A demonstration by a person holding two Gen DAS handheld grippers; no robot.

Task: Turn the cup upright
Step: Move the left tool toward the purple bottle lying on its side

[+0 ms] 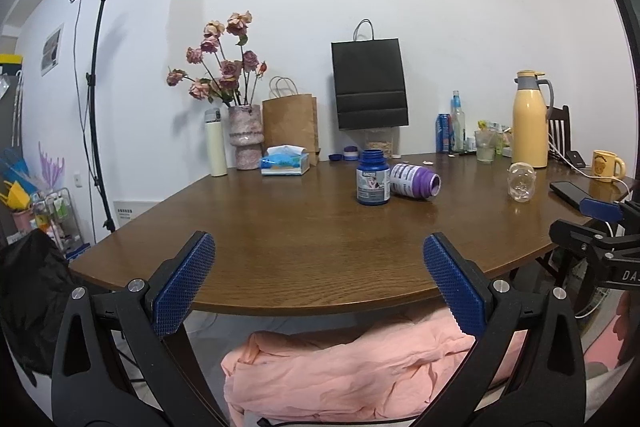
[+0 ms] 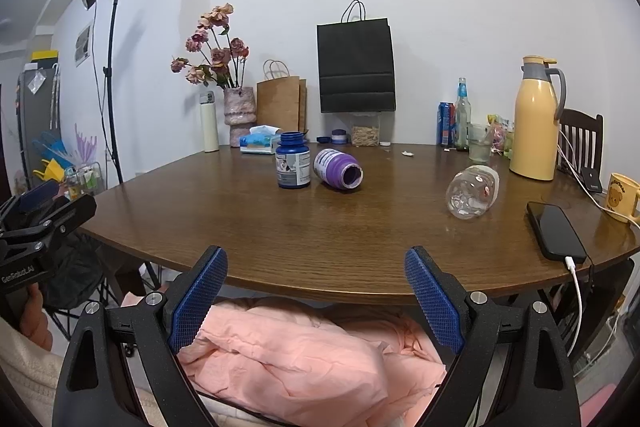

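The clear glass cup (image 2: pixel 474 191) lies on its side on the wooden table (image 2: pixel 320 239), at about two o'clock from the right gripper (image 2: pixel 316 301). Both the right gripper and the left gripper (image 1: pixel 318 281) hold their fingers spread, empty. The cup looks light, rigid, slick and breakable; gripping across its mid-body seems safest.

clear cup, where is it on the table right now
In the right wrist view the clear cup lies on its side, right of the purple bottle, between it and the black phone.

clear glass cup (image 2: pixel 473 191), on its side, tabletop
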